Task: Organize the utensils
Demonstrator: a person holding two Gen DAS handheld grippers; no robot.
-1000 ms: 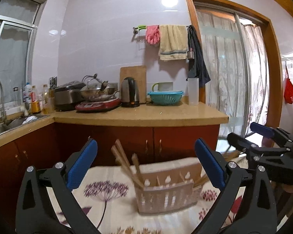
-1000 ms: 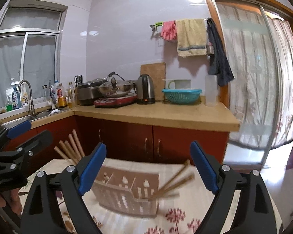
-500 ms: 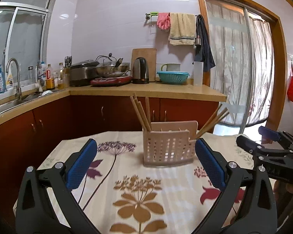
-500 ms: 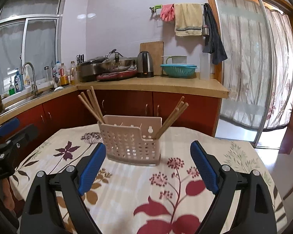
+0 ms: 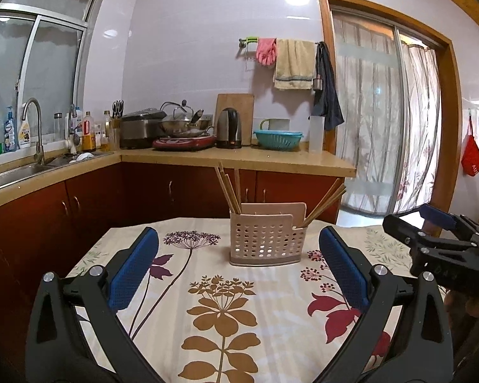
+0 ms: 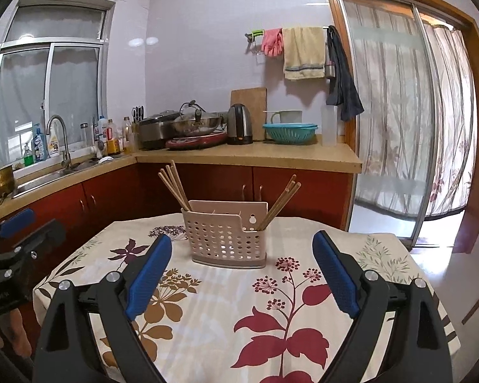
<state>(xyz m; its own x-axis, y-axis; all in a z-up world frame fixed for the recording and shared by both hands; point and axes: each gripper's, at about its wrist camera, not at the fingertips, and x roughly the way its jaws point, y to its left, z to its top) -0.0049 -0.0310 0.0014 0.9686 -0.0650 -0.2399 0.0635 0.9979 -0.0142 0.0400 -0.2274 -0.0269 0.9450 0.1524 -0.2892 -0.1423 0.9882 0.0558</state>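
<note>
Beyond right tool (image 6: pixel 241 271) (open): utensil holder (image 6: pixel 225 237).

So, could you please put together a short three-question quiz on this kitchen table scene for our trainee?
1. True or false: chopsticks stand at both ends of the utensil holder.
2. What does the left gripper hold? A) a chopstick B) nothing C) the holder
3. Fill in: the holder stands on a floral ____.

Key: 1 true; chopsticks lean out at the left and right ends. 2 B; it is open and empty, as is the right gripper. 3 tablecloth.
</note>
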